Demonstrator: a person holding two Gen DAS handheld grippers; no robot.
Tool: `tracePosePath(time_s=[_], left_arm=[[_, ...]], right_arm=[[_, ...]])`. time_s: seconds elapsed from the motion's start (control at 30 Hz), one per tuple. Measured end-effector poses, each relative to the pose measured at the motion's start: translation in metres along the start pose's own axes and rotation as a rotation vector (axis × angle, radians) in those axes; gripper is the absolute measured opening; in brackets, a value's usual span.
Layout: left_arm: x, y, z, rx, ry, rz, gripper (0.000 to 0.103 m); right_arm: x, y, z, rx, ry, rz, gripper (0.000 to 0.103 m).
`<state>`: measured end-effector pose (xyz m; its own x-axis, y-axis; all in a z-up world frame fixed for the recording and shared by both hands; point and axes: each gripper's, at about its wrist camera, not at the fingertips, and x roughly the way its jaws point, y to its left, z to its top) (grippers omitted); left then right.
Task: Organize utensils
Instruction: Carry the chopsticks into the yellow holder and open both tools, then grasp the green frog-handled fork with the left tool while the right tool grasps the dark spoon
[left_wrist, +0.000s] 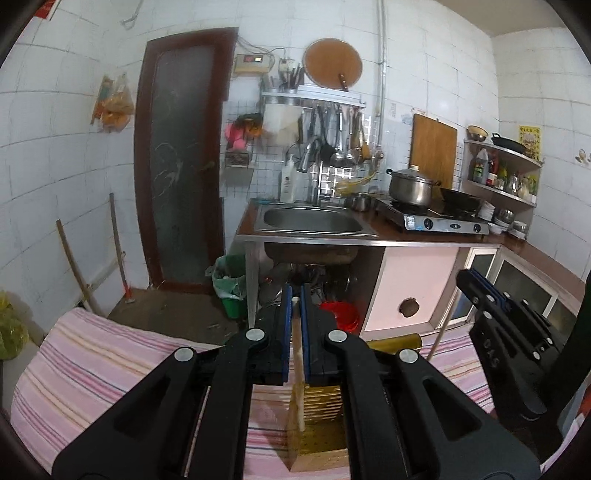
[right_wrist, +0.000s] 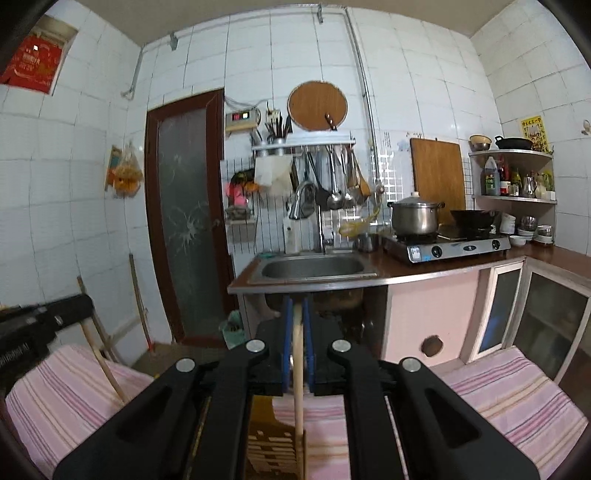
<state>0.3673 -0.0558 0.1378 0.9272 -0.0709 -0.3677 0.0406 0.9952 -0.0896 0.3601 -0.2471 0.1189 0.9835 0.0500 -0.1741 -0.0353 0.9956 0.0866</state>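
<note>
Now you hold a pale wooden chopstick (left_wrist: 297, 373) pinched in your left gripper (left_wrist: 295, 295) and another pale stick (right_wrist: 298, 373) in your right gripper (right_wrist: 297, 314); both hang at 6 o'clock over the slotted bamboo holder (left_wrist: 319, 417) on the pink striped cloth (left_wrist: 92, 362); lowering them straight in looks next.

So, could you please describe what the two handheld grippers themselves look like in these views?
Both look alike. The left gripper and the right gripper have matte black angular bodies with slotted linkage arms joined by round silver pivot pins, and flat fingers faced with blue pads. Seen from the left wrist camera, the right gripper's side carries faint embossed lettering. No cables, sleeves or hands are visible.
</note>
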Motion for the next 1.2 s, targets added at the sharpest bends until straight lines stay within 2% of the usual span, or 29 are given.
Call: tracePosePath(time_s=[0.03,0.07,0.1,0.13,0.2,0.23,0.27,0.37,0.47,0.67,0.93,1.1,1.2], left_arm=[[-0.003,0.001,0.002,-0.003,0.004,-0.007,0.012],[-0.009,0.003,0.007,-0.002,0.023,-0.013,0.022],[-0.017,0.006,0.011,-0.008,0.031,-0.016,0.047],[-0.023,0.009,0.014,-0.015,0.026,-0.015,0.065],[-0.046,0.017,0.017,-0.011,-0.015,0.012,0.076],[-0.060,0.022,0.018,0.001,-0.032,0.039,0.088],[-0.070,0.027,0.018,0.008,-0.041,0.056,0.095],[-0.100,0.044,0.014,0.000,-0.051,0.101,0.098],[-0.121,0.062,-0.002,-0.040,-0.019,0.102,0.098],[-0.134,0.077,-0.064,-0.017,0.071,0.154,0.098],[-0.115,0.082,-0.154,0.006,0.237,0.188,0.098],[-0.096,0.088,-0.196,0.015,0.307,0.209,0.098],[-0.087,0.091,-0.205,0.013,0.347,0.205,0.098]], right_arm=[[-0.004,-0.001,0.006,-0.008,0.010,-0.013,0.013],[-0.009,-0.003,0.011,-0.011,0.015,-0.022,0.038],[-0.019,-0.006,0.018,-0.003,0.018,-0.033,0.056],[-0.025,-0.009,0.023,0.005,0.020,-0.039,0.071],[-0.042,-0.012,0.031,0.006,0.033,-0.056,0.070],[-0.053,-0.014,0.035,0.003,0.047,-0.069,0.070],[-0.064,-0.016,0.037,0.005,0.054,-0.079,0.071],[-0.099,-0.019,0.033,0.009,0.076,-0.091,0.076],[-0.130,-0.016,0.013,0.009,0.123,-0.105,0.078],[-0.166,-0.003,-0.049,0.027,0.207,-0.103,0.081],[-0.163,0.004,-0.130,0.062,0.342,-0.122,0.081],[-0.152,0.007,-0.147,0.033,0.377,-0.131,0.081],[-0.147,0.009,-0.154,0.020,0.397,-0.132,0.081]])
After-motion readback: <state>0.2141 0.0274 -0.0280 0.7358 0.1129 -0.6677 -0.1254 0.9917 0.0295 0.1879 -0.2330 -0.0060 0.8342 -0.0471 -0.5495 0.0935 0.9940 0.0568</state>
